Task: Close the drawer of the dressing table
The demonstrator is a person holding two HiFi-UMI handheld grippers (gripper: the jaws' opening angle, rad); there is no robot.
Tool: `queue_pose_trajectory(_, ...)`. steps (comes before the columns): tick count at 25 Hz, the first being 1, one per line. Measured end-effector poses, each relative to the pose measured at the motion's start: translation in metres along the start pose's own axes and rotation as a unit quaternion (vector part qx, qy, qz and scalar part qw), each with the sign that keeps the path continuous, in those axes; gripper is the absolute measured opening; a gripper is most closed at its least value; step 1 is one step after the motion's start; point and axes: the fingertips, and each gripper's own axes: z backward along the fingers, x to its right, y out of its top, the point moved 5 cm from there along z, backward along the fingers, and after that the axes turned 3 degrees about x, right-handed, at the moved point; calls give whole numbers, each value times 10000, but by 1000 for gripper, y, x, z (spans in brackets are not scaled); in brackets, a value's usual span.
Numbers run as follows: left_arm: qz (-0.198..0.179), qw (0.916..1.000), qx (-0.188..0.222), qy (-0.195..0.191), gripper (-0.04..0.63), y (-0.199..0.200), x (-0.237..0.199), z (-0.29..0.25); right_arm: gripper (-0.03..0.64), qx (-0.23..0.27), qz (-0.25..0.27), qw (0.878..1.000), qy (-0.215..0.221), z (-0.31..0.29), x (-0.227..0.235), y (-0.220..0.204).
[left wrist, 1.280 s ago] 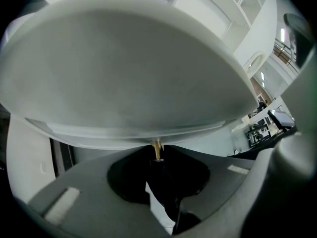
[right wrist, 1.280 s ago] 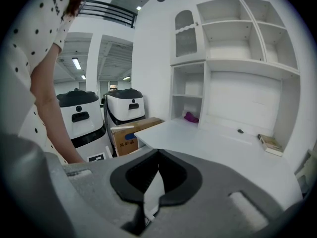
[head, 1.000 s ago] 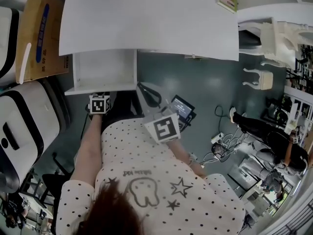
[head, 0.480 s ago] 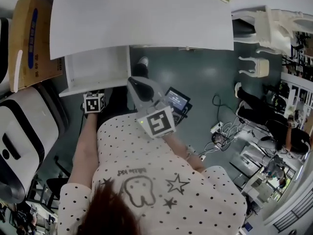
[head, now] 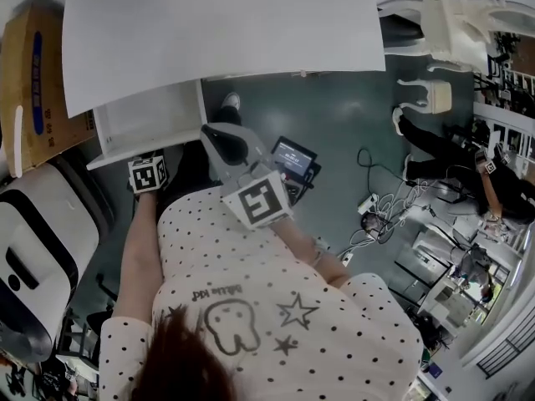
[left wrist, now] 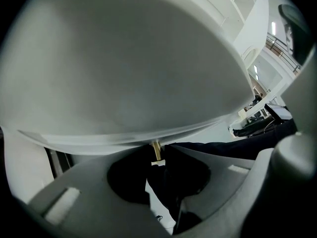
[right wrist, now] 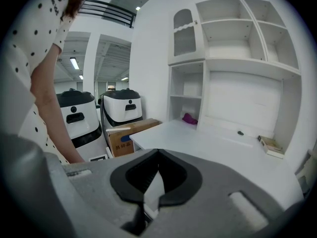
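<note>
- The broad, flat-topped white desk (head: pixel 226 32), which is the dressing table, fills the top of the head view.
- A shallow white drawer (head: pixel 146 122) with nothing in it stands pulled out from under the desk's left end, towards the person. Much of its bare bottom is in view, so I judge it well short of shut.
- The left gripper (left wrist: pixel 157 155) sits at the drawer's front panel and points steeply down. Its jaws have just been closing a little, and the knob's stem stands between them. The tips look pressed on either side of the stem, so it is gripping the knob.
- The right gripper (head: pixel 221 140) hangs to the right of the drawer, apart from it and above the dark teal floor (head: pixel 334 115). Its jaws are together with nothing between them, and I judge it idle in this step.
- A small brass knob (left wrist: pixel 156 150) juts from the middle of the drawer's white front, seen from close below in the left gripper view.
- As I read it, the step in hand is the closing push itself, with the handle secured.
- The next move calls for a straight, level push on the knob along the drawer's run into the desk. It should keep the drawer from skewing and carry on until the front panel meets the desk's frame, and then the jaws let go.
</note>
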Motion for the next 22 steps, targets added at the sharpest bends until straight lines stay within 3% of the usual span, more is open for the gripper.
queue_pose_trajectory(22, 81, 9999, 41, 143, 84, 12, -1, -8, 0, 24, 80, 10000, -18, 0, 10, 0)
